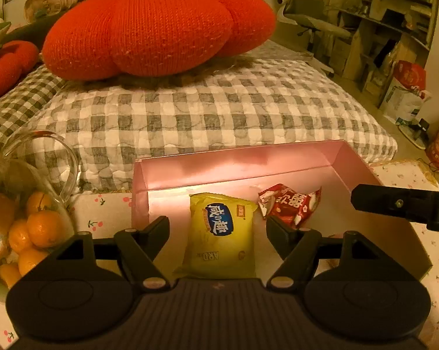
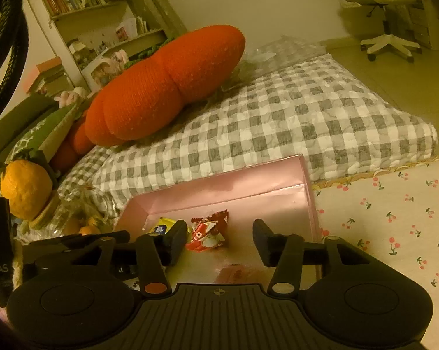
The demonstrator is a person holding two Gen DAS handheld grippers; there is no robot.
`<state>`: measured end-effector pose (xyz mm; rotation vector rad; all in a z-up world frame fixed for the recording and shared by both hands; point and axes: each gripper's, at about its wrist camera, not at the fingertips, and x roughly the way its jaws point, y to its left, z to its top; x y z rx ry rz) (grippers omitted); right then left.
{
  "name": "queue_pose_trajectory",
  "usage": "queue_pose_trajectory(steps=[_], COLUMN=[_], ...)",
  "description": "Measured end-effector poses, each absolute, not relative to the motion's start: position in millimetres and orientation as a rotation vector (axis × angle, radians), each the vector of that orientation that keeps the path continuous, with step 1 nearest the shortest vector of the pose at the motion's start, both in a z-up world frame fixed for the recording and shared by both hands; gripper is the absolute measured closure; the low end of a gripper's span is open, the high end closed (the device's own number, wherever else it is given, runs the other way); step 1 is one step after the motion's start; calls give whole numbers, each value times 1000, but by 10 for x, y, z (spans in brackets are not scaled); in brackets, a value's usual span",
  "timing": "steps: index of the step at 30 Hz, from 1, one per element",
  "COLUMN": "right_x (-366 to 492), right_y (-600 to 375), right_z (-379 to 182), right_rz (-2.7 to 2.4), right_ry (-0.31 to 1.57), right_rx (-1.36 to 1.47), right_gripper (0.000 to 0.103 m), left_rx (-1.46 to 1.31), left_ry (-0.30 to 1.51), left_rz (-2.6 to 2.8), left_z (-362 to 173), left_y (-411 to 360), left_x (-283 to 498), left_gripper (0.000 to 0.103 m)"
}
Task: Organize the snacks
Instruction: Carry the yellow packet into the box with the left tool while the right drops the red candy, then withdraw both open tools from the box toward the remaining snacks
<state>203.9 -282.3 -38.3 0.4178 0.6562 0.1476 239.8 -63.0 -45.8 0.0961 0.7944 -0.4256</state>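
left gripper (image 1: 218, 227) spread wide, empty, over yellow packet (image 1: 221, 233) | right gripper (image 2: 219, 240) also wide, empty, near red packet (image 2: 209, 230) | both packets lie side by side in pink box (image 1: 248, 160) on cherry-print cloth (image 2: 394, 218) | another pale pink wrapper (image 2: 237, 274) under right gripper, unclear | sorting partly done, judged.

Ahead of my left gripper (image 1: 218, 227), 2 snack packets (image 1: 222, 239) lie side by side in the box (image 1: 277, 160); a jar of oranges (image 1: 30, 227), probably tipped, lies left; bedding (image 1: 219, 110) behind.
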Motion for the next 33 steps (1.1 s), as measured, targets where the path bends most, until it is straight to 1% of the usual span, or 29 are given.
queue_pose_trajectory(steps=[2,4,7,10,14,16,23,25,33], right_x=[2018,1981,1911,1844,1738,1671,1412,1331,998], right_y=[-2835,-2852,-2852,-2829,-2817,-2821,-2819,-2802,-2748], right_z=[-357,-321,-272,-222,-130,-65,125,170,291], right_rz=[145,141,136,127,112,103,81,73,62], right_ry=[652,646,642,652,668,669,671,672,678], right_rx=[420,426,415,394,368,362,356,342,332], right_gripper=[51,43,38,34,32,27,25,22,20], left_rx=[103,113,120,121,118,119,139,152,210], left_ry=[796,792,789,782,781,777,770,767,758], left_rz=[-430,-435,-445,-453,-460,-467,-476,-480,-478], left_z=[-440,-413,-365,-305,-224,-184,-79,-58,-18], left_y=[-630,-631,-619,-591,-555,-538,-491,-485,-449], left_x=[2377,2333,2253,2157,2020,1934,1650,1566,1218], left_gripper=[26,24,18,15,12,10,6,5,2])
